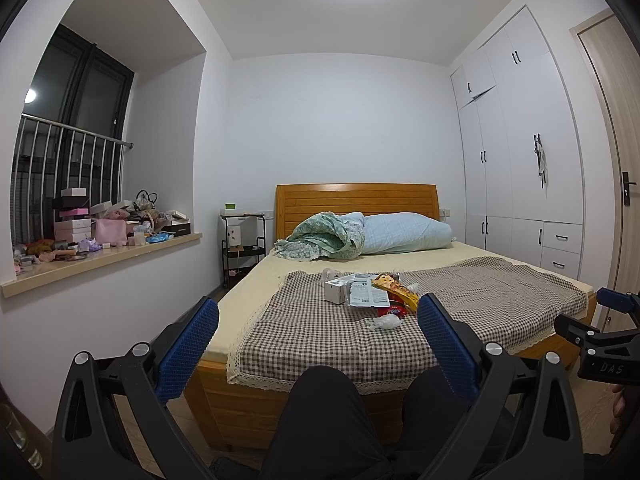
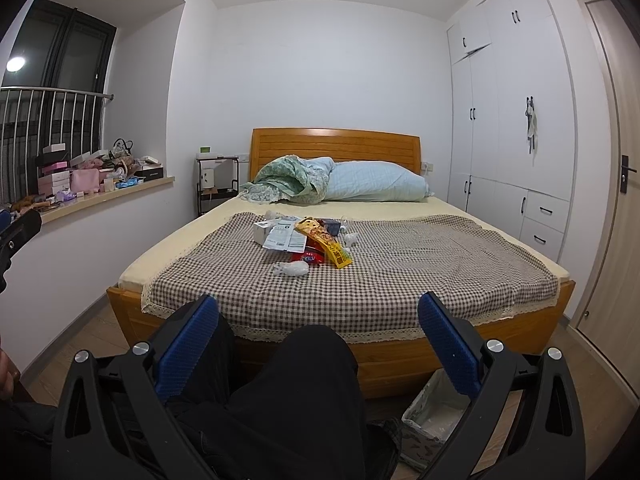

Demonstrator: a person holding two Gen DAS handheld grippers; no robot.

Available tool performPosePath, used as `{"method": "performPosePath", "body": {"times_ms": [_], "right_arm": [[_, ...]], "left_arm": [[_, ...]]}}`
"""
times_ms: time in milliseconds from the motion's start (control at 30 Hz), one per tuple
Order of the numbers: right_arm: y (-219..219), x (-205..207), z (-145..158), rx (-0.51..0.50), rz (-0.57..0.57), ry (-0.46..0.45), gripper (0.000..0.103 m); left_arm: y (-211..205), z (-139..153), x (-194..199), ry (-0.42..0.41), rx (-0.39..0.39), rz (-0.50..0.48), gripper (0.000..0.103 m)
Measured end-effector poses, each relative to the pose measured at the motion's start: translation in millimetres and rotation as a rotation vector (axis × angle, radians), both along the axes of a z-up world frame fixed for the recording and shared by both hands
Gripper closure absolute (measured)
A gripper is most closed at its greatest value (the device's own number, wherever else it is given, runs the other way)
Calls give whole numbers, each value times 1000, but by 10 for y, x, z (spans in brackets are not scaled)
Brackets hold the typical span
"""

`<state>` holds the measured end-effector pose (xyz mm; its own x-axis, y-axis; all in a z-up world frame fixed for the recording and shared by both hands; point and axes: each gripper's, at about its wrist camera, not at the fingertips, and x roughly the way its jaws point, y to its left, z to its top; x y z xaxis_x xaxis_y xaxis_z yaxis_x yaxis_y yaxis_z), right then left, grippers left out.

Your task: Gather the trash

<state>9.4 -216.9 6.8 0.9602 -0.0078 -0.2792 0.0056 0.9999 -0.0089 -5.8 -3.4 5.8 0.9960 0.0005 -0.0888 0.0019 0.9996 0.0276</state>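
On the bed's checked cloth [image 2: 400, 264] lay the trash: a stiff little box [image 2: 262, 232], a limp, slippery yellow wrapper [image 2: 326, 246] I judged best pinched at its edge, a crumpled tissue [image 2: 292, 269]; my left gripper [image 1: 318, 336] and right gripper [image 2: 318, 336] gaped empty.

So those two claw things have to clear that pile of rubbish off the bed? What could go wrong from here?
A few things, probably. The litter pile is mixed and overlapping: the yellow snack wrapper lies across other pieces, so grabbing one may drag or scatter the rest. The crumpled white wad sits on the loose checkered cloth, so the fingers might pinch fabric too. The bin stands on the floor, partly hidden behind the right gripper, so a drop could miss.
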Motion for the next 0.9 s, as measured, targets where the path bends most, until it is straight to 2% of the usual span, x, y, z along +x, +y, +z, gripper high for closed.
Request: {"method": "performPosePath", "body": {"times_ms": [900], "right_arm": [[16, 0, 5, 0, -3, 2, 7]], "left_arm": [[-10, 51, -6, -1, 2, -1, 7]]}}
